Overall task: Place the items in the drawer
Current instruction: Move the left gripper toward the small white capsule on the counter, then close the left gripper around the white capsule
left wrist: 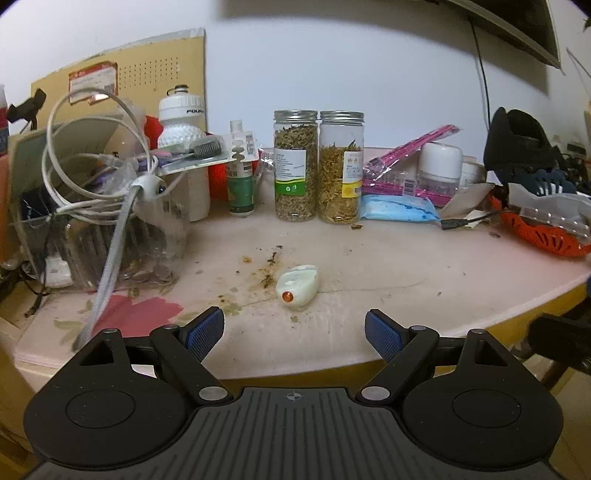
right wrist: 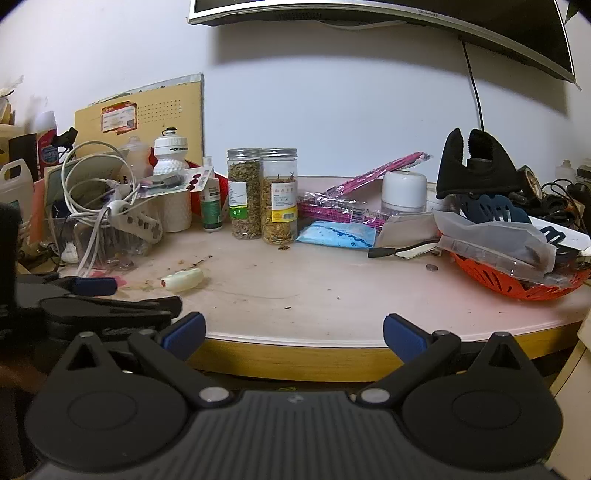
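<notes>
Plenty of stuff was sitting out on the surface (left wrist: 369, 258), and no drawer showed in either view, so progress couldn't be judged. Both claws were spread and held nothing. The left claw (left wrist: 294, 334) sat at bottom centre, with the small white bottle (left wrist: 297, 286) lying just above its gap (lower middle of frame). The right claw (right wrist: 294, 338) hung off the edge.

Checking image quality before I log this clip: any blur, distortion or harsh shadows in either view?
Left wrist view: strong fisheye bending of the table edge, sharp on the small white bottle, a soft shadow on the wall. Right wrist view: same curvature, the left gripper slightly blurred at the left edge, the monitor casting a broad wall shadow.
</notes>
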Available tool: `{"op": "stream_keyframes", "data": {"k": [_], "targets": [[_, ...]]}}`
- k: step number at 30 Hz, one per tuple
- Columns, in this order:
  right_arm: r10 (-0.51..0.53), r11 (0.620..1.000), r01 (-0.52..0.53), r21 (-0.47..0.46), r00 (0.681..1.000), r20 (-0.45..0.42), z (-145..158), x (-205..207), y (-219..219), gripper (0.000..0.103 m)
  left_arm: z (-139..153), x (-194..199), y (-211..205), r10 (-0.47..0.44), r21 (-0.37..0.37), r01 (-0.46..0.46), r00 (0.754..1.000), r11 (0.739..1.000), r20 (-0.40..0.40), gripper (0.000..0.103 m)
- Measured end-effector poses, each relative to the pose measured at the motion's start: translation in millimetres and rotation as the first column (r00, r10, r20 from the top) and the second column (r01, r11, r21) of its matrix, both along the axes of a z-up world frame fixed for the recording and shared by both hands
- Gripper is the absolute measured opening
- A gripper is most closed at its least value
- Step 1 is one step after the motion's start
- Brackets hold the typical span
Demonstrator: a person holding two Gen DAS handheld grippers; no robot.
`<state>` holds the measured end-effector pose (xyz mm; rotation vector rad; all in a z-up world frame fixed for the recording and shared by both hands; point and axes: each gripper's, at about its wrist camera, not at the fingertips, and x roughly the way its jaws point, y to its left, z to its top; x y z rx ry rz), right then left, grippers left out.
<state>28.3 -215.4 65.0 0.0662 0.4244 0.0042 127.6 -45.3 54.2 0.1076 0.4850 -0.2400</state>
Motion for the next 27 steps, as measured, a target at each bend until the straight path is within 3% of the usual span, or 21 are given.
{"op": "stream_keyframes", "data": {"k": [14,17,20,22,27], "targets": [[0.004,1.0,-0.004,-0.004,1.0,-0.009,-2.3,3.5,1.7,0.103,-12.5,38.1,-9.8,-0.03,-0.016,0.03,0.999,0.999,0.011,0.084],[0.003,1.0,-0.003,-0.001,1.0,-0.009,-2.2,3.6,1.4,0.103,-15.7,43.2,-10.8,-0.048,-0.018,0.048,0.999,0.999,0.009,0.071],[0.004,1.0,-0.004,-0.006,1.0,-0.006,-2.1,3.7,2.2,0.103,-18.9,48.3,-11.9,-0.066,-0.02,0.066,0.998,0.998,0.007,0.05],[0.007,1.0,-0.007,-0.012,1.0,-0.003,-2.1,3.6,3.4,0.103,-17.8,51.1,-12.7,-0.058,-0.019,0.058,0.998,0.998,0.008,0.029],[0.014,1.0,-0.014,-0.017,1.0,-0.004,-2.5,3.2,5.1,0.103,-19.0,48.8,-12.1,-0.055,-0.016,0.055,0.998,0.998,0.015,0.029]]}}
